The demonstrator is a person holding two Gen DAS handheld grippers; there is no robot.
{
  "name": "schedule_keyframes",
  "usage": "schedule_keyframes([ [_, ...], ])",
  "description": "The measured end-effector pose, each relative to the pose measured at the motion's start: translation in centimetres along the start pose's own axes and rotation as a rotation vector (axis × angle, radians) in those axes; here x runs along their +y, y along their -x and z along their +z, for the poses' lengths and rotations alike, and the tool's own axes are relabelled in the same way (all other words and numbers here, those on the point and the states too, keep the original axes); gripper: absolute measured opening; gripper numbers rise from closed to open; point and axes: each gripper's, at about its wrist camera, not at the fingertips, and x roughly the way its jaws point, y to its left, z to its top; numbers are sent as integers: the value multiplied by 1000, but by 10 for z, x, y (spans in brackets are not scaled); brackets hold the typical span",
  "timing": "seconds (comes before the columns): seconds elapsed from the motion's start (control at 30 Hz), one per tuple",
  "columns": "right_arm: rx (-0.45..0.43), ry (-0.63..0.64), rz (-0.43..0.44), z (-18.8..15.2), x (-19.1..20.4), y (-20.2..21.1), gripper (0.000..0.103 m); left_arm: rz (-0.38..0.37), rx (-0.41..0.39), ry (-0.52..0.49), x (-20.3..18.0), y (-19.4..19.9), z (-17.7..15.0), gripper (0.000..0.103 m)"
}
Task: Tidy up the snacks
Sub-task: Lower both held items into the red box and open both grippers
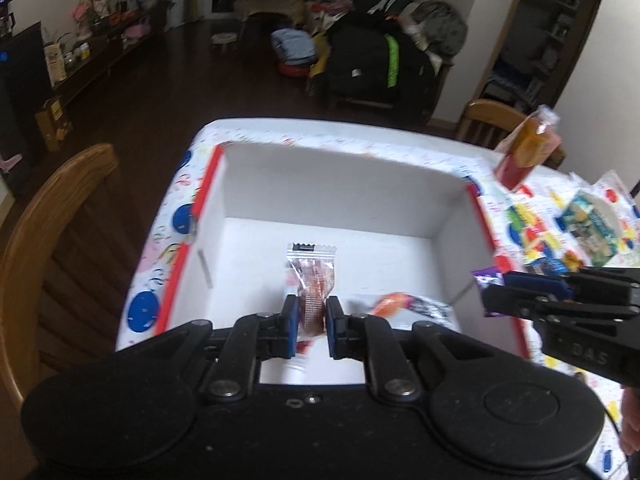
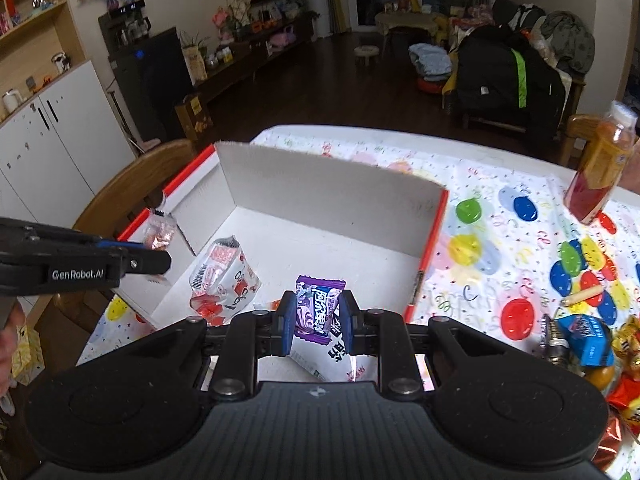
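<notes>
The surface (image 2: 500, 168) carries a cloth printed with coloured balloons. On it stands an open white cardboard box (image 1: 340, 192) with red-edged flaps, set toward the left end of the surface. A wooden chair (image 1: 48, 220) stands just beside the box on the left.

A juice bottle (image 2: 600, 168) with a white cap appears tilted at the far right of the surface; what supports it cannot be determined. A pile of loose snack packets (image 2: 588, 340) lies on the cloth to the right of the box.

Inside the box, a clear packet with red print (image 2: 224, 276) lies on the floor near the left wall.

The left gripper (image 1: 312, 316) is positioned over the box interior. Its fingers are nearly closed and clamp the lower end of a clear-wrapped reddish-brown snack (image 1: 312, 280), which points away from the camera.

The right gripper (image 2: 318, 316) is positioned over the near right part of the box. Its fingers are narrowly spaced and grip a purple-wrapped candy (image 2: 318, 308) by its sides.
</notes>
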Motion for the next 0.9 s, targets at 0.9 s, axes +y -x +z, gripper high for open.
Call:
schedule_keyframes([
  [0.9,112,45,-21,-8,2,-48,23,87,160,-62,8,-61,-7,16],
])
